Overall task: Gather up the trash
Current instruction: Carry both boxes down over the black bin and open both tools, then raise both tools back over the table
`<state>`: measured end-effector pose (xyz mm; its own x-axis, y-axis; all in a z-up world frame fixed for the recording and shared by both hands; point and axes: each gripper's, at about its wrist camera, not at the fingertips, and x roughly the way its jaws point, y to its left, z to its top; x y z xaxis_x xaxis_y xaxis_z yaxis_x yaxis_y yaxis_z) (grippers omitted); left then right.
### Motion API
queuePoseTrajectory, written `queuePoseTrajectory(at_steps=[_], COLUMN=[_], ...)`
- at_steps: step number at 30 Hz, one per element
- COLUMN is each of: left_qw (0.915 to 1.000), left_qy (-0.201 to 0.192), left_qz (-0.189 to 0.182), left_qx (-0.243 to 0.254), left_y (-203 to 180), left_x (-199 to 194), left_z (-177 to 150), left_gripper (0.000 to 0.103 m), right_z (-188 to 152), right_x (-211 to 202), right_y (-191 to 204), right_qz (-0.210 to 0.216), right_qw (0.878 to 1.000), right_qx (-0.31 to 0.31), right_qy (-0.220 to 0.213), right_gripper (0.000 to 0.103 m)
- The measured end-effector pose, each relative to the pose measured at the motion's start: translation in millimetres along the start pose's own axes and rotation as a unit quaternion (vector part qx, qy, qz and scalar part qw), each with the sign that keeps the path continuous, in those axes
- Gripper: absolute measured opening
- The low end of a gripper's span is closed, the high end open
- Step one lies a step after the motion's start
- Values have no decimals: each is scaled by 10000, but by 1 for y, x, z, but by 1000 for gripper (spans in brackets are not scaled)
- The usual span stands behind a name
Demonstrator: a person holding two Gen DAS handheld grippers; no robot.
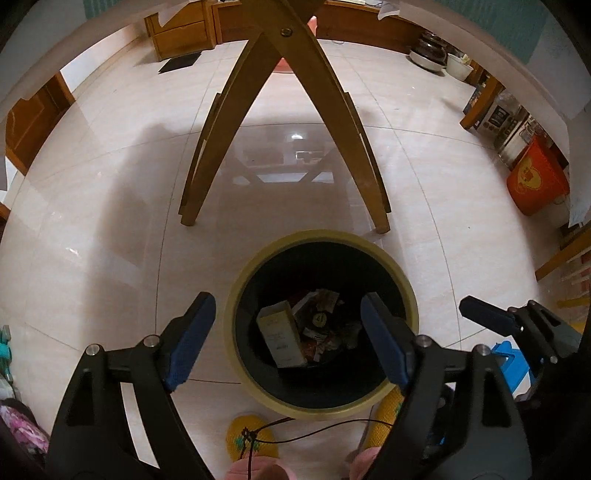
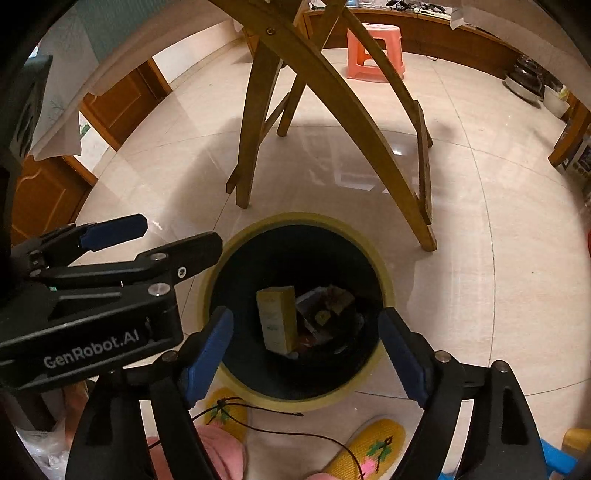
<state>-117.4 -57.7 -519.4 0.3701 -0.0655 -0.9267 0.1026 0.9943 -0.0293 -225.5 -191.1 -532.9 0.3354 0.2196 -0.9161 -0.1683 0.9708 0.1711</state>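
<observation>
A round trash bin with a yellow rim [image 1: 413, 306] [image 2: 386, 275] and black liner stands on the tiled floor. Inside it lie a yellowish carton [image 1: 282, 338] [image 2: 277, 317] and several wrappers [image 1: 325, 317] [image 2: 328, 302]. My left gripper [image 1: 286, 334] is open and empty above the bin's opening. My right gripper [image 2: 306, 350] is open and empty above the bin too. In the left wrist view the right gripper's finger [image 1: 487, 315] shows at the right; in the right wrist view the left gripper [image 2: 162, 243] shows at the left.
Crossed wooden table legs [image 1: 317, 110] [image 2: 332, 110] stand just beyond the bin. Yellow slippers [image 1: 251, 437] [image 2: 369, 448] are below the bin. A pink stool [image 2: 375, 53], wooden cabinets [image 1: 181, 33], an orange box [image 1: 535, 179] and a blue stool [image 1: 511, 365] stand around.
</observation>
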Motion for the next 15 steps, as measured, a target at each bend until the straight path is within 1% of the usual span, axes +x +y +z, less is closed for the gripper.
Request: queuePoseTrajectory(at_steps=[3,7,11,15], left_qw=[10000,9999,9998,9997], left_qy=[-19,-59,-92,-95], left_qz=[9,61,76,94], left_qx=[-35,-81,-167,-203], left_y=[2,4,11,19], left_x=[-9,-26,-58,-105], left_z=[4,11,20,40], left_gripper=[79,79,79,79], right_z=[8,17,30,47], right_x=[-1,-14,-41,-81], right_y=[-4,-7,-3,0], right_qz=[-21,-82,-158,-135], right_qw=[10000,9997,9992,9982], right_qx=[69,205,334,543], right_qy=[-20,-82,-150,-199], right_gripper=[82,82,82,82])
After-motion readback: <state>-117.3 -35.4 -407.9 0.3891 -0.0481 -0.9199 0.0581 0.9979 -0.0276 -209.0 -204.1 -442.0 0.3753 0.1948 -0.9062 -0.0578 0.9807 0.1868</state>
